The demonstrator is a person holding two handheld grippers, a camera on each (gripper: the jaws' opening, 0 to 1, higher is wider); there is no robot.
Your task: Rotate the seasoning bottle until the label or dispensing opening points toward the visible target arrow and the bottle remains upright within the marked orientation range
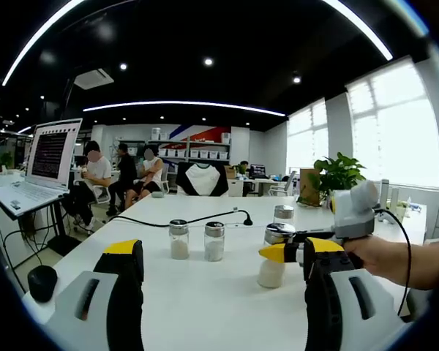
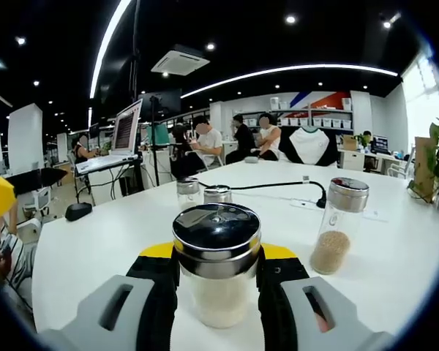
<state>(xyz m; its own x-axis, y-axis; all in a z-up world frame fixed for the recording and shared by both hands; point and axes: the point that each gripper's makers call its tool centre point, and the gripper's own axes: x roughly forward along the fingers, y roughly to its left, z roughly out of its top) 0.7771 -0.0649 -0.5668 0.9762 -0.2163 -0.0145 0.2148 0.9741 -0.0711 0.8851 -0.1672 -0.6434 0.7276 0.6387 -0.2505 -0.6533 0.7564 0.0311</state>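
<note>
Seasoning bottle [image 2: 217, 267] standing upright on white table [image 2: 95, 241], pinched between right gripper [image 2: 217, 292] jaws, chrome cap showing. Left gripper [image 1: 227, 292] hovering spread wide, holding nothing. Neighbouring jar [image 2: 336, 223] just beside; two smaller shakers [image 1: 196, 240] behind. No arrow visible. Risking tipping if twisting too fast; loosening grip risking slipping without turning

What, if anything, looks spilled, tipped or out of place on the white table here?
Nothing stands out. The seasoning bottle stands upright between the right claw jaws, and the other three bottles stand upright too, with no spill on the white table. No target arrow is in view.
</note>
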